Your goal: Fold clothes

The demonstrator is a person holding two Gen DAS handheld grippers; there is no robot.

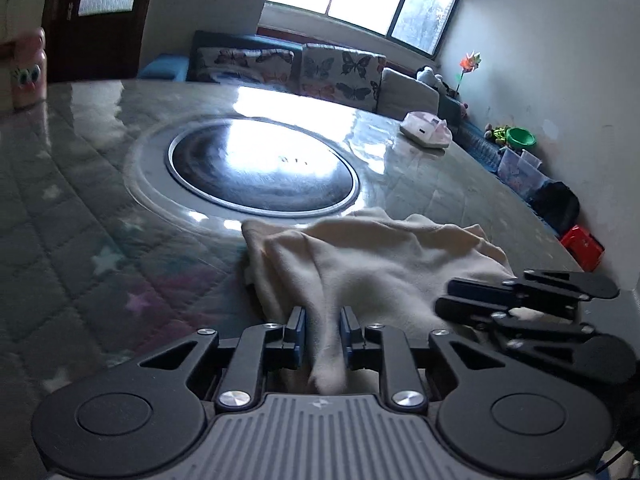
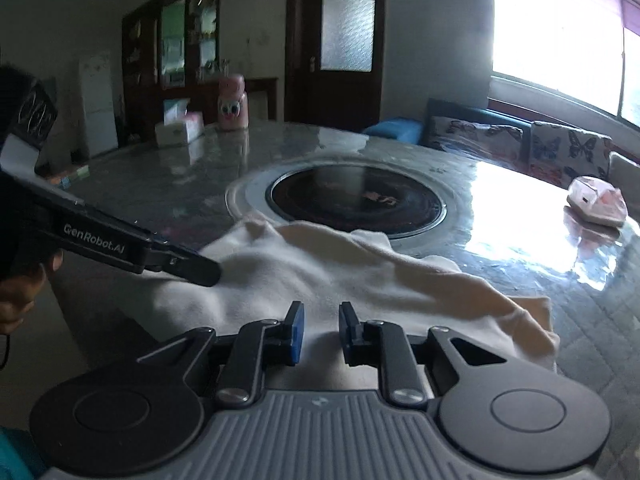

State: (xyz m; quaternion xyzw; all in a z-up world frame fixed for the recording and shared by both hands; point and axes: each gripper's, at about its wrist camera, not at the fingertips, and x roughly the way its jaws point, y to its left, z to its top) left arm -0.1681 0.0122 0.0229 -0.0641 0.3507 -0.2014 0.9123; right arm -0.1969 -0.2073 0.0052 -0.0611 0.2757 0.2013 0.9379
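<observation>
Left wrist view shows the left gripper [image 1: 322, 330] pinching a ridge of the cream cloth [image 1: 372, 264] between its blue pads [image 1: 301, 330]. The cloth lies crumpled on the glossy table [image 1: 80, 184], just in front of the round dark plate [image 1: 262, 168] set in the middle. The right gripper [image 2: 321, 330] has its jaws close together over the same cloth [image 2: 320, 268]; it seems to pinch a fold, but the fabric between the pads is hard to see. A pink bottle [image 2: 232, 102] stands at the far edge.
</observation>
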